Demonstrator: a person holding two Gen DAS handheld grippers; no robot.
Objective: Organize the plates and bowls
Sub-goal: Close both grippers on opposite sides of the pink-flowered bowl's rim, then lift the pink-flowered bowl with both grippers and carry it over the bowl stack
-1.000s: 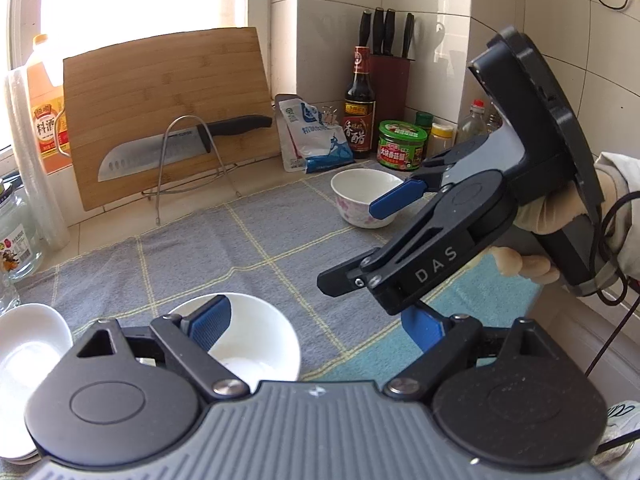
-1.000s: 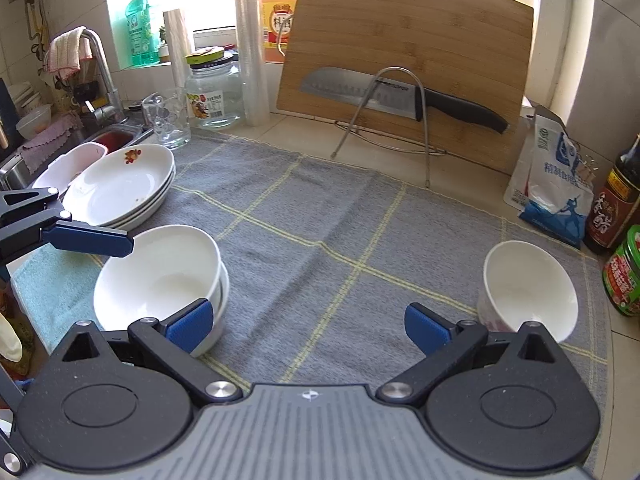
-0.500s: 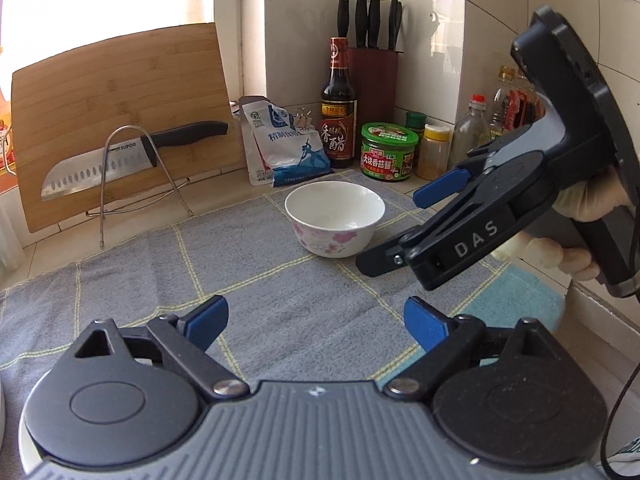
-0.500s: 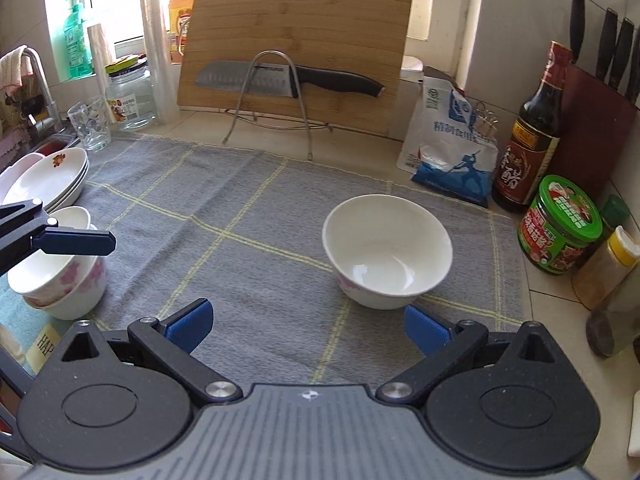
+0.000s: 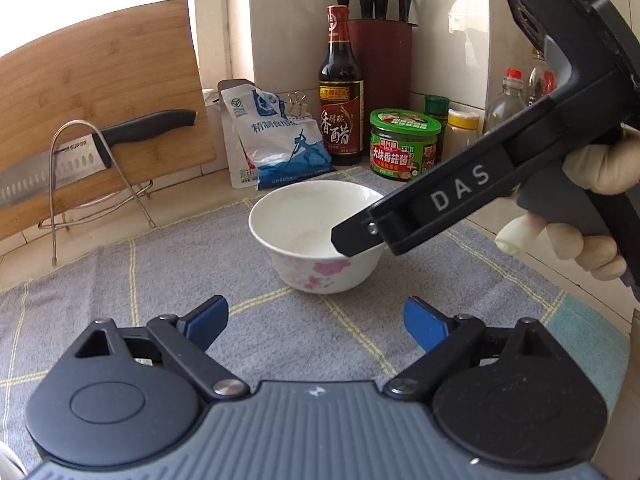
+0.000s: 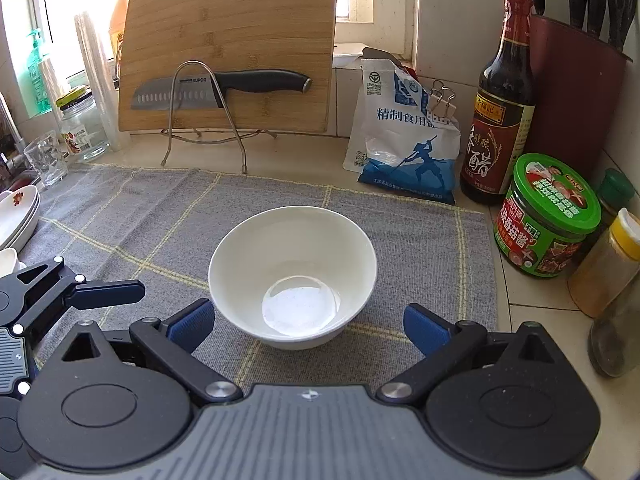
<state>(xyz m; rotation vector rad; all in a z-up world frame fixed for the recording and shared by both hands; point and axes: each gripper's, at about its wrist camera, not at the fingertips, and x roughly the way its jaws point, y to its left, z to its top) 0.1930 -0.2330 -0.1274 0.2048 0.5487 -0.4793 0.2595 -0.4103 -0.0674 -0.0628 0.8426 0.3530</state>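
Observation:
A white bowl with pink flowers (image 5: pixel 316 236) (image 6: pixel 294 268) stands upright on the grey cloth (image 6: pixel 132 216). My right gripper (image 6: pixel 308 324) is open, its blue pads on either side of the bowl's near side, not touching. In the left wrist view one right finger (image 5: pixel 420 216) reaches over the bowl's right rim. My left gripper (image 5: pixel 316 320) is open and empty, a little short of the bowl. A stack of white plates (image 6: pixel 18 216) lies at the far left edge of the right wrist view.
Behind the cloth stand a bamboo cutting board (image 6: pixel 228 44) with a knife (image 6: pixel 220 86) on a wire rack, a salt bag (image 6: pixel 404 140), a vinegar bottle (image 6: pixel 500 112), a green-lidded jar (image 6: pixel 548 220), spice bottles and a red knife block (image 6: pixel 576 92). Glass jars (image 6: pixel 80 124) stand back left.
Both grippers have swung right and closed in on the flowered bowl. The right gripper now straddles it. The bowl stack and most of the plates have left view.

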